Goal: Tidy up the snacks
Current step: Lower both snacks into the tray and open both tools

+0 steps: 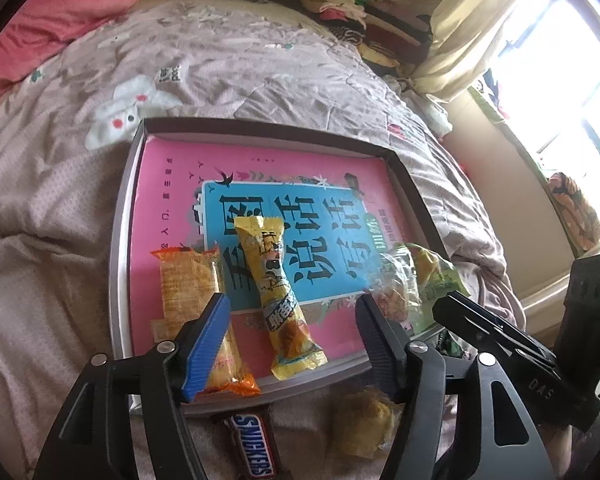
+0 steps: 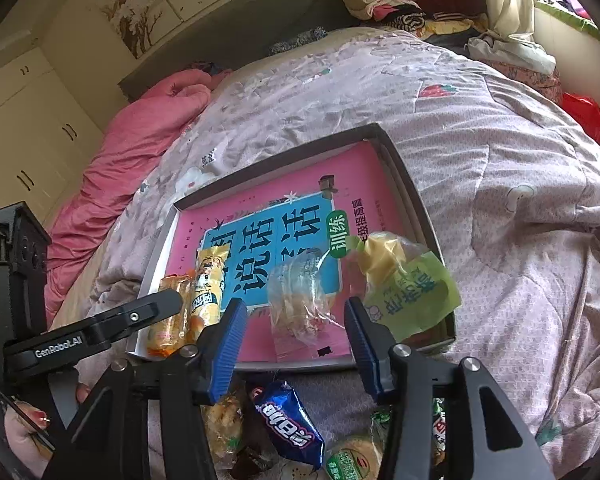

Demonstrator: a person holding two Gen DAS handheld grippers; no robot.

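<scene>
Left wrist view: the left gripper [image 1: 294, 334] hangs over the near edge of a shallow tray [image 1: 118, 240] lined with a pink book cover, its jaws standing apart with nothing pressed between them. The yellow snack bar [image 1: 278, 292] lies on the tray in the gap between the fingers, touching neither. An orange-wrapped snack [image 1: 188, 280] lies just beside it, partly under the blue-padded finger. A Snickers bar [image 1: 252, 446] lies on the quilt [image 1: 260, 64] below.

Right wrist view: the right gripper [image 2: 294, 330] is partly open and holds nothing. A clear-wrapped snack [image 2: 298, 300] lies on the tray between its fingers, and a green packet [image 2: 410, 288] sits just past the right finger. A blue wrapped candy [image 2: 286, 420] lies on the quilt beneath.
</scene>
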